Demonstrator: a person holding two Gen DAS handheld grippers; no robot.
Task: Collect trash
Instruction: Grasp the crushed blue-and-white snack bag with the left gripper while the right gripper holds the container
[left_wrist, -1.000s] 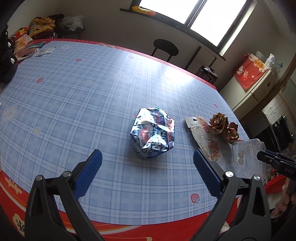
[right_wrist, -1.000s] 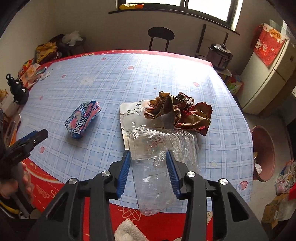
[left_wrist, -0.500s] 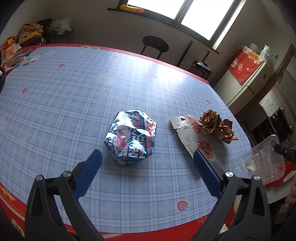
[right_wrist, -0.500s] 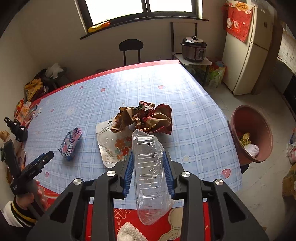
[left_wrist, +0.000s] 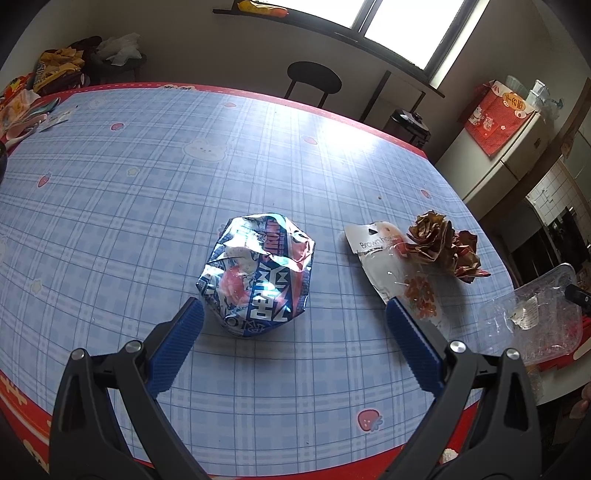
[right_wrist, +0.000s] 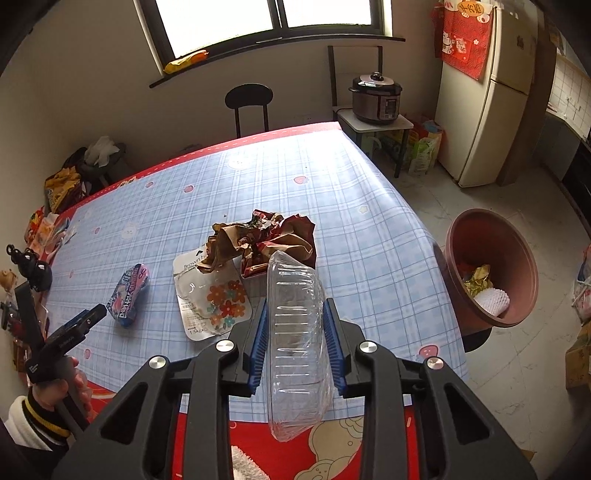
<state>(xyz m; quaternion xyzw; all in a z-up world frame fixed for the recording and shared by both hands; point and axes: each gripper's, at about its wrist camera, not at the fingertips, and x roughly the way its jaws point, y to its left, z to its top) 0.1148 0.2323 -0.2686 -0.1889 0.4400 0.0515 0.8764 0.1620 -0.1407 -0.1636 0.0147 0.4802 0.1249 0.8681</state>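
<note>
A crumpled blue snack bag (left_wrist: 258, 273) lies on the checked table (left_wrist: 147, 184), just ahead of my open left gripper (left_wrist: 293, 306), whose fingers stand wide on either side of it without touching. To its right lie a white pouch (left_wrist: 391, 266) and a crumpled brown wrapper (left_wrist: 443, 243). My right gripper (right_wrist: 294, 306) is shut on a clear plastic container (right_wrist: 295, 332), still squeezing it, and holds it above the table's near right edge. The same bag (right_wrist: 129, 295), pouch (right_wrist: 210, 295) and wrapper (right_wrist: 266, 240) show in the right wrist view.
A brown bin (right_wrist: 491, 266) with some trash in it stands on the floor right of the table. A stool (right_wrist: 247, 99), a pressure cooker (right_wrist: 375, 98) and a fridge (right_wrist: 491, 92) are beyond. Clutter (left_wrist: 22, 107) sits at the table's far left. A person's hand (right_wrist: 55, 387) holds the left gripper.
The right gripper pinched the clear container narrower, lifted it off the table and swung right, bringing the bin into view. The left gripper moved in on the blue bag.
</note>
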